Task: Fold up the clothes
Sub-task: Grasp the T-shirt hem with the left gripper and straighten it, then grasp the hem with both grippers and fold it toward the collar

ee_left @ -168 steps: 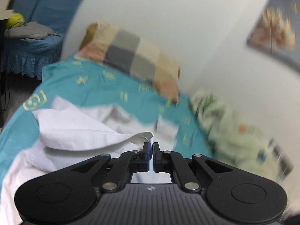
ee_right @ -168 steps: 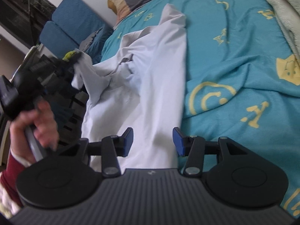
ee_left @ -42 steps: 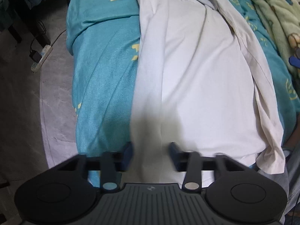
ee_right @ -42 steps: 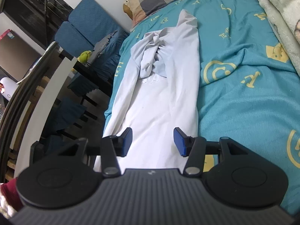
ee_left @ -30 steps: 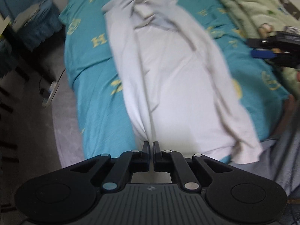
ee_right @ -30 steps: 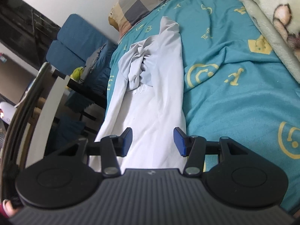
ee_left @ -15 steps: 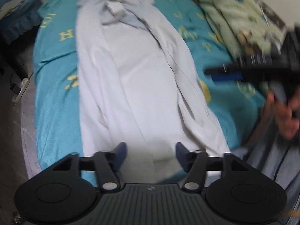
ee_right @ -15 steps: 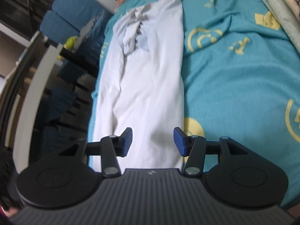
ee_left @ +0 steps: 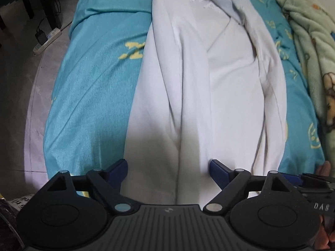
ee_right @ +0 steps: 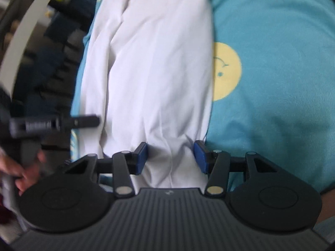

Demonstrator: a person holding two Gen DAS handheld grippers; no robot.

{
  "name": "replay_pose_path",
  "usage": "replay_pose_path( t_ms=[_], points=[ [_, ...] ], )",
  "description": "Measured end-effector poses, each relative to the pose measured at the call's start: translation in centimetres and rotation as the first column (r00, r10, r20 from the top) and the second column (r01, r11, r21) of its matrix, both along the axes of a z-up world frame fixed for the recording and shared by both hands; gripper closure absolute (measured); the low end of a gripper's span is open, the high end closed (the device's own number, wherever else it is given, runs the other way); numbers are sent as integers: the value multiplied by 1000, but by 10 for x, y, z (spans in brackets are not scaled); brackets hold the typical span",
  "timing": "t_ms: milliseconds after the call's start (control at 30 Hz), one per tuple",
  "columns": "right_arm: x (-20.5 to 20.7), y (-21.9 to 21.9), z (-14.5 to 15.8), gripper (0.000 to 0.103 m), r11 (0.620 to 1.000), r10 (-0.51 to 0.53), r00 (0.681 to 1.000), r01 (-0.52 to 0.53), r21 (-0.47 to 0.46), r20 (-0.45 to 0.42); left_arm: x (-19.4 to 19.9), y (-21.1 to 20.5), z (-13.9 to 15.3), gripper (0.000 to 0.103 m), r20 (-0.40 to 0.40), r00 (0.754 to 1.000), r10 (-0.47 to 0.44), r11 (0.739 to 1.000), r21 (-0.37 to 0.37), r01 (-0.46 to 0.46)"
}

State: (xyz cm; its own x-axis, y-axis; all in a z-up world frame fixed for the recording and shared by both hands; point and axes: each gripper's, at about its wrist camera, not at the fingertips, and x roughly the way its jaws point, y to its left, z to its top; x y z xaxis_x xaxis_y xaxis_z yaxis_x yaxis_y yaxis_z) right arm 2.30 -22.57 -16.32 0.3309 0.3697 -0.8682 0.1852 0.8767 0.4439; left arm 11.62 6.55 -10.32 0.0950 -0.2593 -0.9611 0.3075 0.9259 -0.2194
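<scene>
A long white garment (ee_left: pixel 209 96) lies lengthwise on the teal bedsheet (ee_left: pixel 94 83), its sides folded inward and its far end bunched. My left gripper (ee_left: pixel 168 170) is open wide just over the garment's near hem, holding nothing. In the right wrist view the same garment (ee_right: pixel 159 73) runs away from me, and my right gripper (ee_right: pixel 170 156) is open with the hem's right part between its blue pads (ee_right: pixel 200 156). The left gripper (ee_right: pixel 54 123) shows at the left there; the right gripper's tip (ee_left: pixel 293 177) shows at the lower right of the left wrist view.
A green fleece blanket (ee_left: pixel 309 41) lies along the bed's right side. The bed's left edge drops to a grey floor (ee_left: pixel 23 104) with a power strip (ee_left: pixel 47 39). Dark furniture and a white rail (ee_right: pixel 23 46) stand left of the bed.
The left gripper shut on the garment's hem a second ago, then opened wide and dropped closer to the hem. The right gripper came down to the hem's right part, staying open.
</scene>
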Motion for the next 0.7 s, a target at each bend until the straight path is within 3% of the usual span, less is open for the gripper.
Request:
replay_pose_path(
  t_ms=[300,367,400,467,500,600,700],
  points=[
    [-17,19,5,51,998,46,998,-43,-50,51,-6,-5,-3,11,1,1000,-31,999,43,31],
    [-14,20,8,52,997,49,997,-45,-60,62,-12,-13,-3,19,14,997,-72,995,69,71],
    [-15,21,9,57,997,53,996,-48,-67,71,-15,-16,-1,27,28,995,-93,993,81,90],
    [-18,23,13,78,994,60,994,-50,-102,95,-23,-22,3,42,53,990,-130,988,95,124],
    [-20,24,16,85,992,57,993,-45,-115,108,-27,-23,6,55,62,988,-141,987,90,136],
    [-23,16,28,92,995,19,988,-3,-100,154,-37,-23,18,87,97,983,-154,987,60,149],
    [-24,3,43,93,997,-34,981,48,-65,190,-42,-18,37,93,137,982,-130,991,31,127]
  ],
)
